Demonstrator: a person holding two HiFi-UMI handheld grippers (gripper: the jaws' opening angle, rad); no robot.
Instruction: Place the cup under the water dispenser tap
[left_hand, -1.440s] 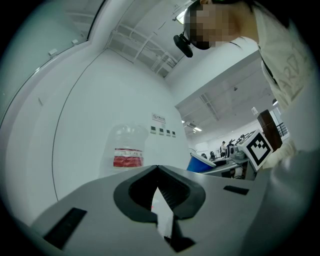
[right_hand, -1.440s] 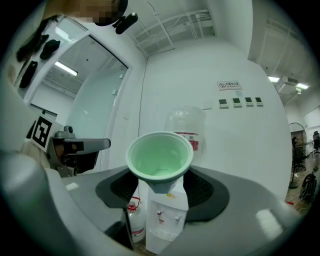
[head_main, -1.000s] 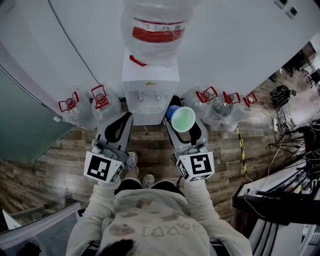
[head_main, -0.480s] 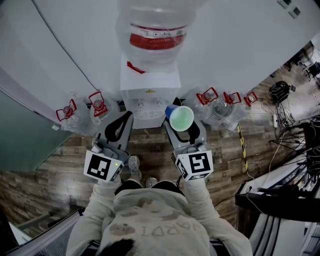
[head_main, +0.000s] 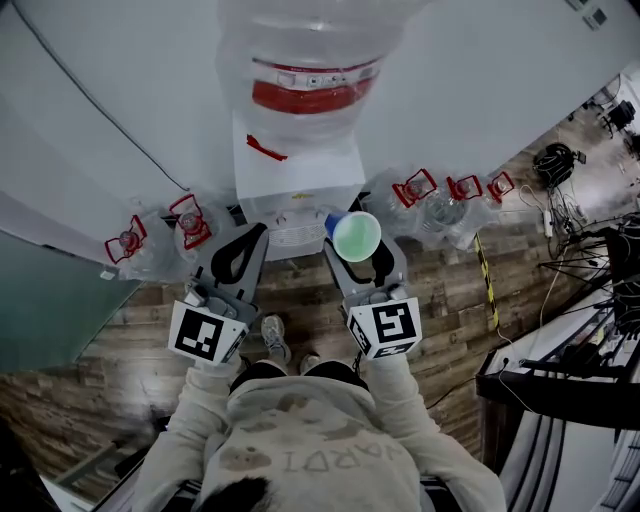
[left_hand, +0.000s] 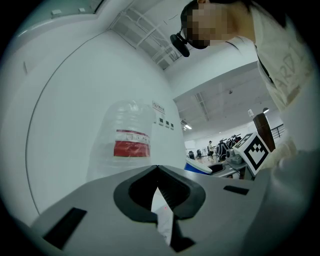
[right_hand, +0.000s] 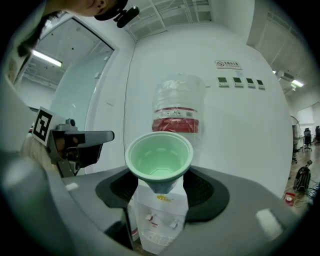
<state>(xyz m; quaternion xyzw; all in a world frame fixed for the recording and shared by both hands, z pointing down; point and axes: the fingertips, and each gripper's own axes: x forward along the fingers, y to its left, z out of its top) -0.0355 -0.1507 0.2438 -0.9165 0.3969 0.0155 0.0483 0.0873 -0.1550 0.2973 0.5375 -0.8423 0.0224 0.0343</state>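
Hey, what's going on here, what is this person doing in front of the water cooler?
A person stands facing a water dispenser with a handheld gripper in each hand. The right gripper is shut on a green cup, holding it upright in front of the dispenser's taps but not yet under one. The left gripper is shut and empty, level beside it. Spare water bottles stand on the floor on both sides of the dispenser.

cup (right_hand: 159, 159) green | dispenser (head_main: 297, 190) white | bottle label (head_main: 313, 92) red | floor (head_main: 450, 290) wood-grain
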